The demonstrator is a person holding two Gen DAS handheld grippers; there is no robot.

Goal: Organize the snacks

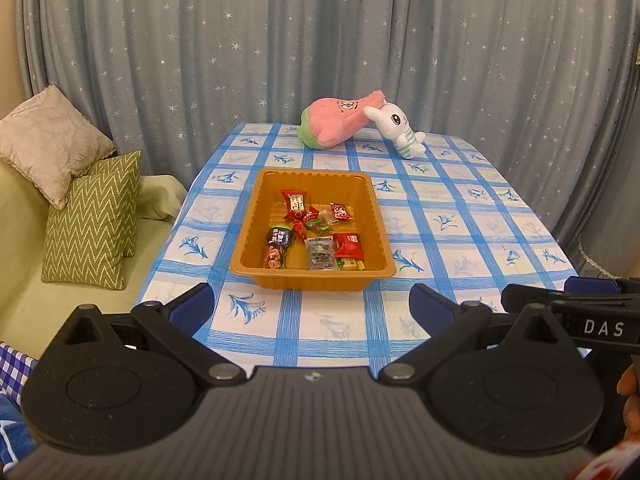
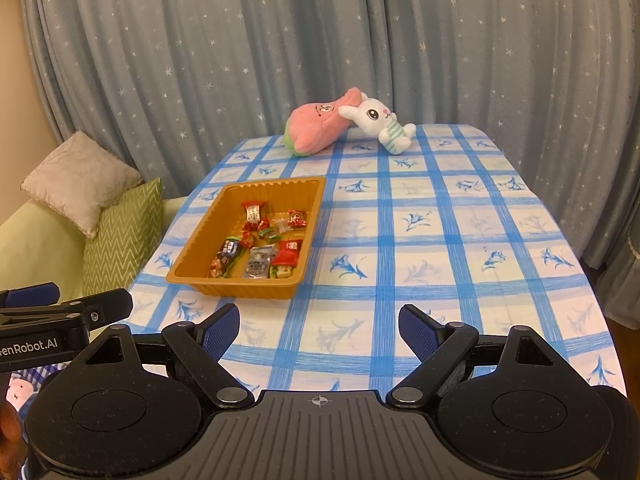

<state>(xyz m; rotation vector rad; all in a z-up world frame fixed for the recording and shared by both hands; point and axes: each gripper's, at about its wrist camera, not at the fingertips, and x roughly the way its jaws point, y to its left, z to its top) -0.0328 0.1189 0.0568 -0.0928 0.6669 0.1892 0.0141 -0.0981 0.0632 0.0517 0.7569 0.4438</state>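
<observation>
Left wrist view. We see the left gripper at the near edge with its jaws spread wide and nothing between them, above the counter, which is covered in a blue-checked cloth. Just beyond the jaws sits the orange tray, its long axis running from near to far, almost straight away from the camera. The wrapped snacks all lie inside it, gathered toward its near half; a dark tube-shaped packet at the near left lies lengthwise along the tray's own axis. At the far end of the counter a pink plush toy and a white plush rabbit lie touching. Cushions rest on a sofa at left, and the right gripper enters at the right edge.

Right wrist view. We see the right gripper with its jaws likewise wide apart and empty, over bare cloth on the counter. The orange tray lies to the left of the jaws, its long axis slanting from near left to far right. The snacks remain within its walls. The left gripper shows at the left edge.
</observation>
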